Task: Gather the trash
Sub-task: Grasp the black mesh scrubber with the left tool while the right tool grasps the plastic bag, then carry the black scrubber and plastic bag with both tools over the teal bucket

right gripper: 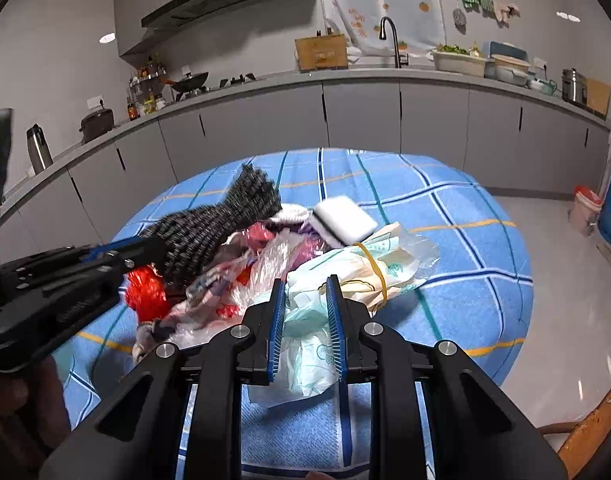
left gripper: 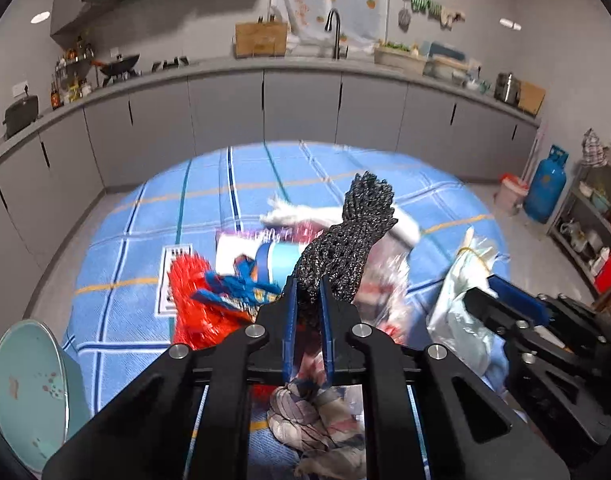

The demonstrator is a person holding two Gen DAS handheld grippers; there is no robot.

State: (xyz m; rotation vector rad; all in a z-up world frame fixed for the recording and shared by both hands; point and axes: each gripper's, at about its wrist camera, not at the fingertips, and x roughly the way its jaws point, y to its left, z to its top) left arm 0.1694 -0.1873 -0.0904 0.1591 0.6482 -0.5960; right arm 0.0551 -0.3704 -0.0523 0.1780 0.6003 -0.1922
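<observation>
A heap of trash lies on a round table with a blue checked cloth (left gripper: 125, 216). My left gripper (left gripper: 307, 288) is shut on a black foam net sleeve (left gripper: 353, 232), which sticks up and away from the pads; the same black net sleeve (right gripper: 209, 236) shows at the left of the right wrist view. My right gripper (right gripper: 307, 292) is shut on a pale green and white plastic bag (right gripper: 345, 276) bound with a yellow rubber band. In the heap are a red net (left gripper: 193, 308), a blue paper cup (left gripper: 273, 260), clear wrappers (right gripper: 265, 264), a white sponge (right gripper: 343, 220) and a crumpled cloth (left gripper: 317, 412).
A pale green bin lid (left gripper: 29, 392) sits at the lower left beside the table. Grey cabinets and a counter with a sink tap (left gripper: 333, 32) run behind. A blue gas cylinder (left gripper: 545, 184) and a shelf rack (left gripper: 597, 232) stand at the right. A wooden chair (right gripper: 593, 420) is near the table.
</observation>
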